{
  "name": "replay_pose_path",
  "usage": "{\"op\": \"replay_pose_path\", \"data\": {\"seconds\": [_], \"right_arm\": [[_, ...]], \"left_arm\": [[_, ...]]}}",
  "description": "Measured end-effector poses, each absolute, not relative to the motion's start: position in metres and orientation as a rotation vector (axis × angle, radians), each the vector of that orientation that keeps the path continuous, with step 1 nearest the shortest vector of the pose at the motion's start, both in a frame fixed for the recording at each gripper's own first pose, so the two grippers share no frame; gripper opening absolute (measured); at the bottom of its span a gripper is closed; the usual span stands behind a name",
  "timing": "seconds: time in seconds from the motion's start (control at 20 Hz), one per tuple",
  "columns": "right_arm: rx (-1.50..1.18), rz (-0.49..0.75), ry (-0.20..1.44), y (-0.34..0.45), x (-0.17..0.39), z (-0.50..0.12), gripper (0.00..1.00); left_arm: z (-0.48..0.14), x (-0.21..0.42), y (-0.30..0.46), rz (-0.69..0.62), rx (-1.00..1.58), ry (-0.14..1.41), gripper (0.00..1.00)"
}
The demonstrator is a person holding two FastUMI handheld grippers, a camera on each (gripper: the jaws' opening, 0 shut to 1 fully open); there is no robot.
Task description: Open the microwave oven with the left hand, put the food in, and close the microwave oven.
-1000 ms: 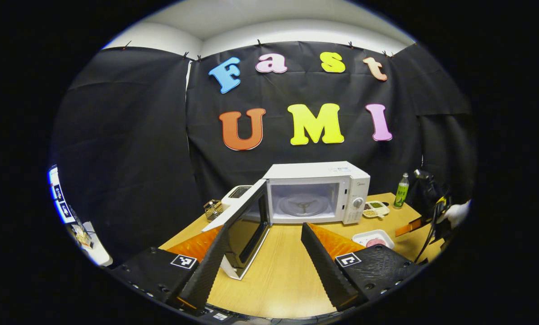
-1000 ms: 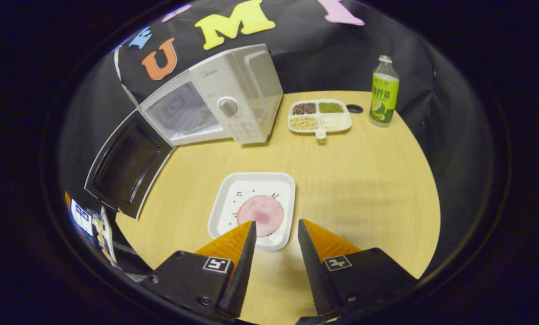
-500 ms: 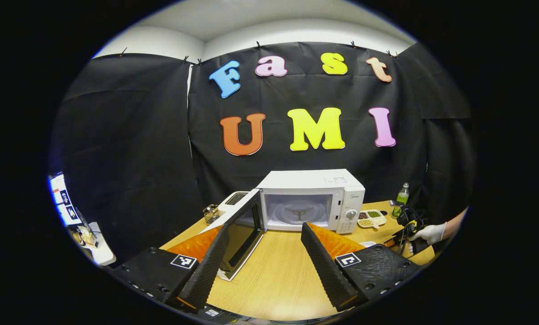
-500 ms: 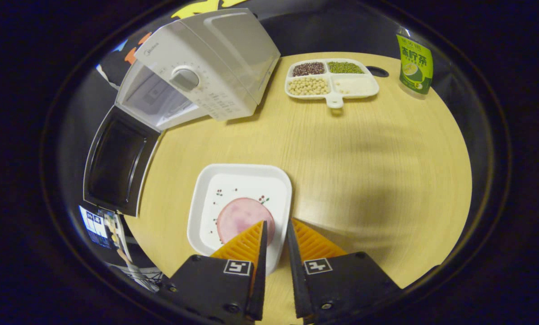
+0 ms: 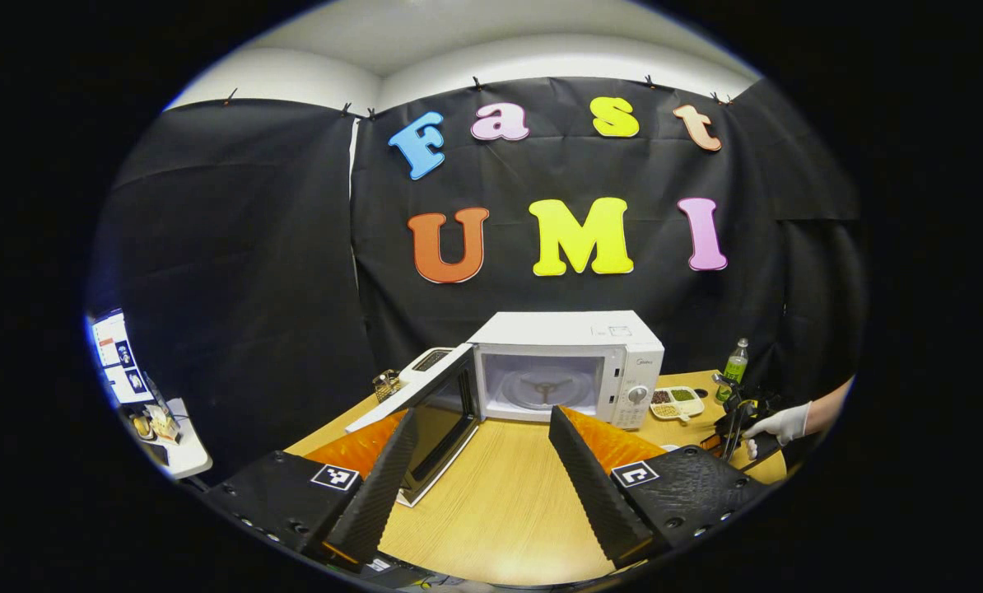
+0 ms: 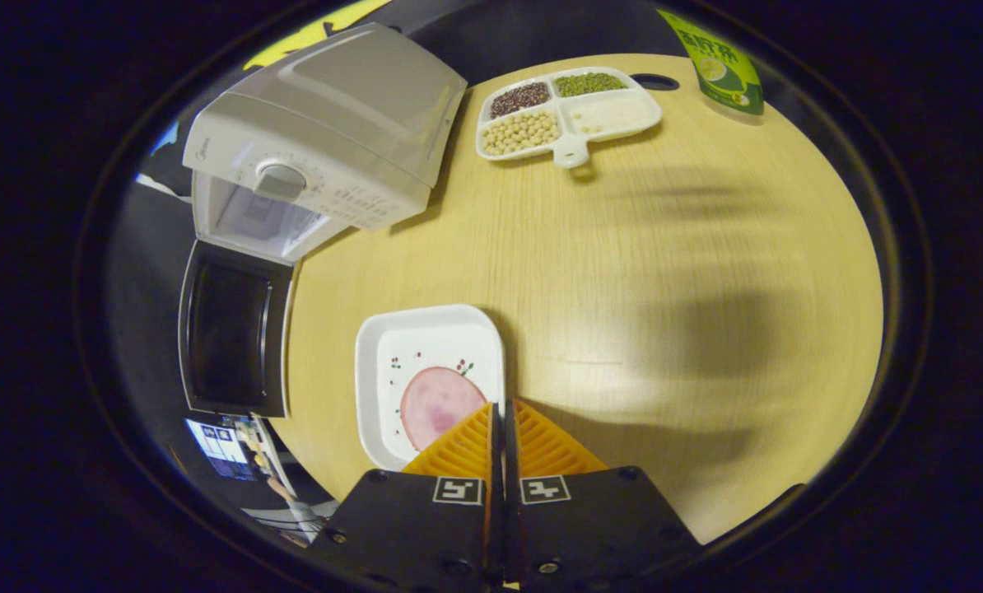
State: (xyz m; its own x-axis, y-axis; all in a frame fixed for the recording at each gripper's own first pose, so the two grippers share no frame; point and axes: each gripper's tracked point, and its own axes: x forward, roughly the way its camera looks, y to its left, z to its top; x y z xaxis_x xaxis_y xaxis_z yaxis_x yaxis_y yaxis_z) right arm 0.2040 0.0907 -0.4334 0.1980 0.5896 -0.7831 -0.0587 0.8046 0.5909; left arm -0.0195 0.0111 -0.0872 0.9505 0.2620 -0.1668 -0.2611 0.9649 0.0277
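The white microwave (image 5: pixel 570 362) stands at the back of the wooden table, its door (image 5: pixel 442 412) swung wide open to the left and the cavity with its turntable showing. My left gripper (image 5: pixel 482 412) hangs open in front of it, holding nothing. In the right gripper view the microwave (image 6: pixel 327 140) and door (image 6: pixel 232 329) lie to the upper left. A white square plate (image 6: pixel 426 346) carries a pink ham slice (image 6: pixel 438 403). My right gripper (image 6: pixel 498 408) is shut on the plate's right rim. A gloved hand (image 5: pixel 780 422) holds that gripper at the table's right.
A divided dish of beans (image 6: pixel 566 111) and a green bottle (image 6: pixel 718 70) sit behind and right of the microwave. A toaster (image 5: pixel 430 362) and a wire basket (image 5: pixel 386 383) stand left of the open door. A small side table (image 5: pixel 170 445) is at far left.
My right gripper came down over the plate and its fingers went from apart to shut on the rim. My left gripper drew back a little from the microwave, staying open.
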Motion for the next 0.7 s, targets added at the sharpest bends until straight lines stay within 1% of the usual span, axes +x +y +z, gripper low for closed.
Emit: {"op": "replay_pose_path", "data": {"seconds": [0.3,0.4,0.45,0.5,0.7], "right_arm": [[0.657,0.529,1.238,0.1,0.196,-0.426,0.04],[0.702,0.538,1.197,0.106,0.192,-0.407,0.04],[0.719,0.536,1.177,0.108,0.19,-0.396,0.04],[0.727,0.532,1.158,0.112,0.189,-0.388,0.04],[0.753,0.511,1.049,0.136,0.194,-0.346,0.04]], "left_arm": [[-0.072,-0.021,0.02,0.26,0.007,0.168,0.96],[-0.069,-0.02,0.023,0.25,0.006,0.161,0.95],[-0.066,-0.018,0.025,0.243,0.006,0.159,1.0],[-0.065,-0.016,0.026,0.232,0.008,0.155,0.95],[-0.063,-0.004,0.031,0.175,0.025,0.15,0.95]]}}
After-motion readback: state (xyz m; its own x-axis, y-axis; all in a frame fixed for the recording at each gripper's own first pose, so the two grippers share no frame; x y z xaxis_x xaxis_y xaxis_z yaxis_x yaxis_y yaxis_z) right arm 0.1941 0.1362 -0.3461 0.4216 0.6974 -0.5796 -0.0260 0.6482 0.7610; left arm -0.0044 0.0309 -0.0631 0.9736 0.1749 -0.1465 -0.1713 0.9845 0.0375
